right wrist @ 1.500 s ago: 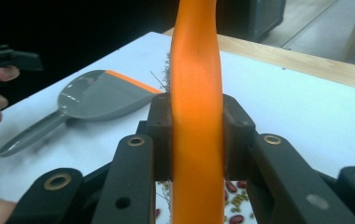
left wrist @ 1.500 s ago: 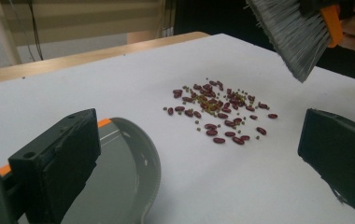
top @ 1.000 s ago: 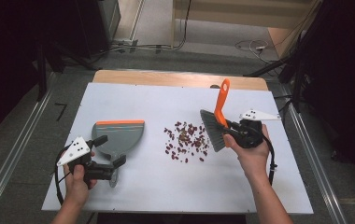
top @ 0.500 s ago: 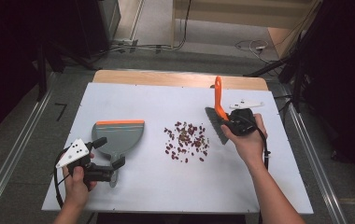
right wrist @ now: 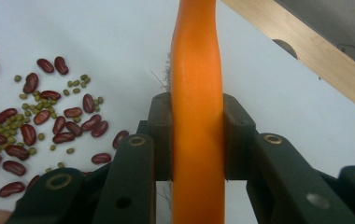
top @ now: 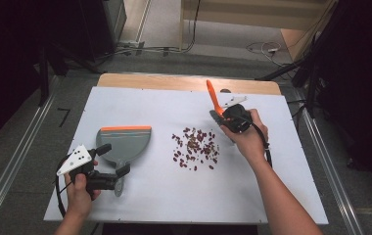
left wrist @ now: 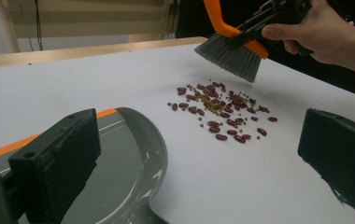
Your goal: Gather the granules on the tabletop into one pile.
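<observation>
A pile of red and small green beans (top: 196, 147) lies mid-table on the white table (top: 282, 196). A grey dustpan (top: 125, 141) with an orange lip rests to its left. My left gripper (top: 113, 159) stands open at the pan's rear, jaws wide apart around the back edge of the dustpan (left wrist: 133, 158). My right gripper (top: 228, 117) is shut on the orange handle of a hand brush (top: 214, 100). The grey bristles of the brush (left wrist: 231, 56) hang just above the table beyond the beans (left wrist: 222, 112). The handle (right wrist: 196, 93) is clamped between the right gripper (right wrist: 196, 135) jaws, with beans (right wrist: 35, 121) at left.
A wooden strip (top: 174, 81) runs along the table's far edge. Bare white surface lies in front of the beans and right of my right hand. Metal rails (top: 17, 161) and dark floor flank the table.
My right gripper has carried the brush away from the beans toward the far edge and tilted its handle leftward. The left gripper and dustpan have stayed put.
</observation>
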A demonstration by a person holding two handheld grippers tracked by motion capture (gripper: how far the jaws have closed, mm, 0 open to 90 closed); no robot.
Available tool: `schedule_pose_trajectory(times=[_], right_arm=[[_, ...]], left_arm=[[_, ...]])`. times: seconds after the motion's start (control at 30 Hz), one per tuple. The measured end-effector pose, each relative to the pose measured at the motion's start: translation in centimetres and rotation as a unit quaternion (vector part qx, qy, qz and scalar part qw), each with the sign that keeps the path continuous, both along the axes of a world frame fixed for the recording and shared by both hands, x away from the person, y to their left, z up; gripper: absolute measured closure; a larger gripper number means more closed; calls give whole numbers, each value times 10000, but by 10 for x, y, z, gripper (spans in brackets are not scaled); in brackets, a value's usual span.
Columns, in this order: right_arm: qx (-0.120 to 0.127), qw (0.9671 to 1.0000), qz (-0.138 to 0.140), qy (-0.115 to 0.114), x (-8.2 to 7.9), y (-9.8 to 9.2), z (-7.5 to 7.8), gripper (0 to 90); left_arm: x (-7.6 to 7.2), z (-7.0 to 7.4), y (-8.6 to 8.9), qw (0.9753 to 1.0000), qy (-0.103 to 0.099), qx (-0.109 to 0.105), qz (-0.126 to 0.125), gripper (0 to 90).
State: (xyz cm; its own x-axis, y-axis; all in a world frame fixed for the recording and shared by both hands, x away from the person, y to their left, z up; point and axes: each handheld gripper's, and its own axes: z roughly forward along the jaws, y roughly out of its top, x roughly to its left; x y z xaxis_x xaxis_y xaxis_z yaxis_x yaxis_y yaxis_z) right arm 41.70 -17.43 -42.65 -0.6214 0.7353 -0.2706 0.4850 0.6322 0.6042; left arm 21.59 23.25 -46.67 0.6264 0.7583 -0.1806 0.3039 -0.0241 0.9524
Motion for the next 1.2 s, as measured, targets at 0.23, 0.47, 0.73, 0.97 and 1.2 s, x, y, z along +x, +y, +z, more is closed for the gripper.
schedule_pose_trajectory(times=[0.23,0.47,0.73,0.97,1.2], right_arm=[[-809,9954,420,-311,12,19,-11,688],[-1004,9928,646,-42,13,41,-20,691],[-1150,9883,957,279,4,50,-24,691],[-1066,9860,1205,433,-8,55,-26,686],[-938,9845,1378,539,-22,53,-26,682]], left_arm=[[1,0,0,10000,27,-7,-22,0],[-1,0,-3,9999,33,29,-96,0],[-2,2,-6,9999,5,39,-127,0],[-1,2,-7,9999,1,39,-142,0],[-3,6,-4,9996,-3,-252,-162,0]])
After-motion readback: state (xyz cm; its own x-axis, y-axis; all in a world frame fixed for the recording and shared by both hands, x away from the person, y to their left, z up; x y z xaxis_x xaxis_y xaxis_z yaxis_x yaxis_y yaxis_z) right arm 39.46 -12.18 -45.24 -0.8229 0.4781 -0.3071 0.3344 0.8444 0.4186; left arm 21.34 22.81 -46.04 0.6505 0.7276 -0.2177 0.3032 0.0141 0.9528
